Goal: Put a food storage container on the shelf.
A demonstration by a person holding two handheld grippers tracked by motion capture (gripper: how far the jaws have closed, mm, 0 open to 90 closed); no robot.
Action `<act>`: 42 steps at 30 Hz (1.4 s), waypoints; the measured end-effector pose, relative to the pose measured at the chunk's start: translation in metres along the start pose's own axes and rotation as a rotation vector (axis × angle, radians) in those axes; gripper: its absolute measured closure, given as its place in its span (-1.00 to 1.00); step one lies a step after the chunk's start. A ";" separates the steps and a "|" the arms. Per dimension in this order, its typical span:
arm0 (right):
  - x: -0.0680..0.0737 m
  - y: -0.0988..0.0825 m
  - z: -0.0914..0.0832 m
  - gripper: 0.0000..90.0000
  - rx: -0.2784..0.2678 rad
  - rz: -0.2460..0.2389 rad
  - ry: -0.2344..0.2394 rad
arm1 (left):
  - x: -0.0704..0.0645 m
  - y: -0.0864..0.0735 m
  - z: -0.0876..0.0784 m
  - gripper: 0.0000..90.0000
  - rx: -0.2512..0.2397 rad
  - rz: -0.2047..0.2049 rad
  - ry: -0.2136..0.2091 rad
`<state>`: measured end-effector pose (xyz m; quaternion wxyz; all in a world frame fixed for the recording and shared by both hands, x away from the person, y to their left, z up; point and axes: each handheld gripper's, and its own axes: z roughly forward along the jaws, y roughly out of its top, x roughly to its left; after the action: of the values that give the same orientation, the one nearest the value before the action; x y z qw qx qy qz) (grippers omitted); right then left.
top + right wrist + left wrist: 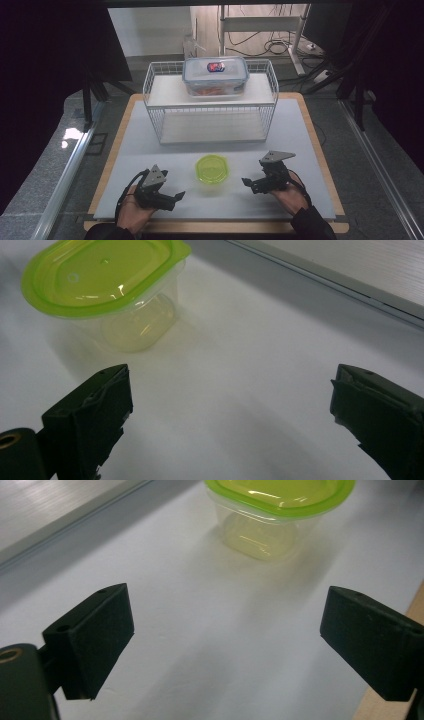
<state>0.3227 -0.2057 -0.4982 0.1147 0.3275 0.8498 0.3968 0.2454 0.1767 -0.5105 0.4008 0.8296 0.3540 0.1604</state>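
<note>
Covering most of the wood-edged counter [320, 150], a pale grey-white mat; beyond, a grey floor, dark drapes at both sides, cables and a metal stand at the back. Standing on the far half, a white wire rack [210, 107] with a clear lidded box [215, 76] on its upper shelf. Sitting upright on the mat near the front, between the two grippers and touching neither, a small container [212, 169]: clear, slightly yellow-tinted tub narrowing toward its base, lime-green translucent lid pressed on top. Lid facing straight up; rounded oblong outline, long axis hard to tell. Left gripper [176, 196] with jaws spread wide, nothing between. Right gripper [246, 182] likewise released, holding nothing.
</note>
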 end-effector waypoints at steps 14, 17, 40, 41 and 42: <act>0.005 0.011 0.003 -0.94 0.048 0.078 0.067 | 0.007 -0.008 -0.001 -0.92 0.001 -0.001 0.030; 0.006 0.013 0.005 -0.90 0.074 0.073 0.070 | 0.007 -0.008 -0.001 -0.91 0.000 0.001 0.031; -0.003 0.037 0.014 -0.26 -0.007 0.172 0.181 | 0.007 -0.010 0.000 -0.89 0.035 0.026 0.054; -0.003 0.039 0.016 -0.23 -0.005 0.181 0.193 | 0.007 -0.010 0.000 -0.89 0.036 0.027 0.056; -0.003 0.039 0.016 -0.23 -0.005 0.181 0.193 | 0.007 -0.010 0.000 -0.89 0.036 0.027 0.056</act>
<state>0.3501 -0.1797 -0.4799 -0.0030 0.3629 0.8229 0.4372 0.2457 0.1857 -0.5185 0.3736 0.8367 0.3566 0.1824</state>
